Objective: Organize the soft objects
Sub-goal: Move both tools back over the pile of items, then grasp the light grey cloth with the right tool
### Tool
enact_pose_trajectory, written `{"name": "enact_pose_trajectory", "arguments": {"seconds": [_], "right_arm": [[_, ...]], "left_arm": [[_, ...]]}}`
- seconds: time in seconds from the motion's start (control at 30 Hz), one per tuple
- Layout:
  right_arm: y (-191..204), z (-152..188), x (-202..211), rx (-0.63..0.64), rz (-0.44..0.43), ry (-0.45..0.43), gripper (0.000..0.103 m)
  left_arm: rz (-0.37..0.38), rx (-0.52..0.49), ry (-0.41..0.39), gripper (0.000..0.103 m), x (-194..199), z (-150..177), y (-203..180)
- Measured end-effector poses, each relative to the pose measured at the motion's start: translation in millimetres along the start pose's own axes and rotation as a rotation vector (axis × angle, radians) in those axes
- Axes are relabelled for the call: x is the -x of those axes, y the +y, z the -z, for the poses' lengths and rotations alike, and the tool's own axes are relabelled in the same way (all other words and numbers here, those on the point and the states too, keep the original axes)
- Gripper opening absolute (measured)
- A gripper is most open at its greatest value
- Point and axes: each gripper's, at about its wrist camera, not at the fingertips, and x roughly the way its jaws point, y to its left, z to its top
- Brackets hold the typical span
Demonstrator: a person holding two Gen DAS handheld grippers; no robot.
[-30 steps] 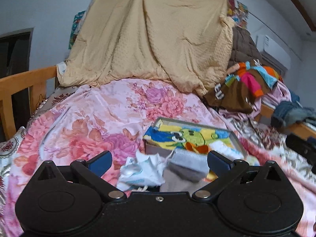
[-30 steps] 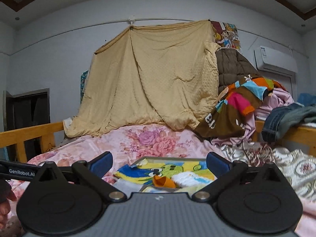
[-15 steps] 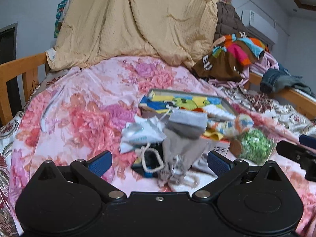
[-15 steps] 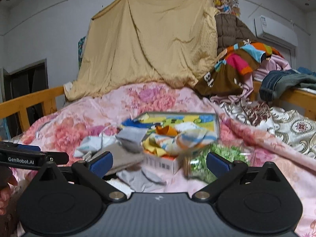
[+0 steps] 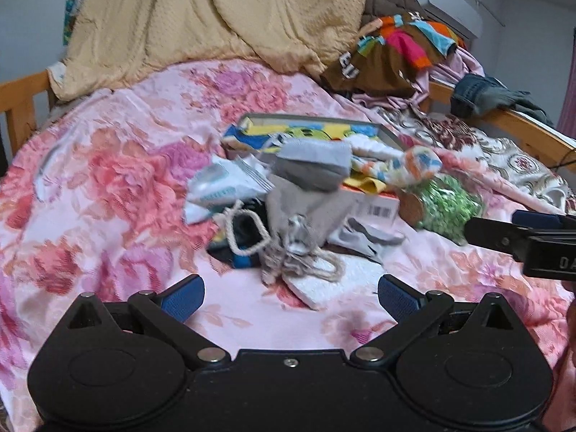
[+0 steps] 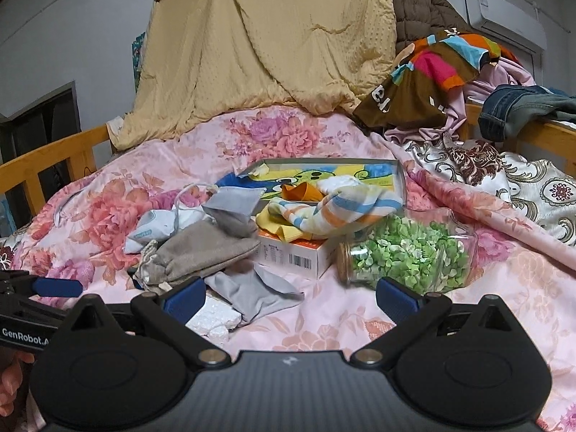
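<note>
A pile of soft items lies on the floral bedspread (image 5: 118, 165). A grey pouch (image 5: 313, 165) sits on a beige drawstring bag (image 6: 205, 252), beside a white packet (image 5: 219, 187) and a striped cloth (image 6: 324, 208) draped over an open box (image 6: 338, 169) with a cartoon lining. A grey cloth (image 6: 252, 291) and white foam (image 5: 324, 284) lie nearer. My left gripper (image 5: 291, 294) is open, just short of the drawstring bag. My right gripper (image 6: 291, 293) is open too, above the grey cloth. Nothing is held.
A glass jar of green pieces (image 6: 406, 252) lies on its side right of a white carton (image 6: 295, 252). A tan blanket (image 6: 266, 43) hangs behind. Clothes (image 6: 435, 68) pile up at the right, with wooden bed rails (image 6: 46, 158) on both sides.
Both grippers have tilted down and moved back from the pile, so the bags, jar, foam and grey cloth on the bedspread have come into view. Both stay open.
</note>
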Motion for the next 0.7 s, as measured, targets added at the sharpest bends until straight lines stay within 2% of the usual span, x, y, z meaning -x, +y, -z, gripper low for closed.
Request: {"name": "enact_pose_trajectory", "arguments": {"seconds": [0.27, 0.5, 0.7], "right_arm": [[-3.7, -0.5, -8.2, -0.018, 0.017, 0.031, 0.103], [-7.5, -3.0, -25.4, -0.026, 0.025, 0.066, 0.103], [-9.2, -5.3, -46.6, -0.012, -0.024, 0.119, 0.103]], "left_arm": [[0.123, 0.025, 0.119, 0.102, -25.4, -4.8, -3.3], [0.177, 0.107, 0.158, 0.102, -42.2, -9.5, 10.3], [0.235, 0.156, 0.197, 0.102, -55.5, -14.8, 22.9]]}}
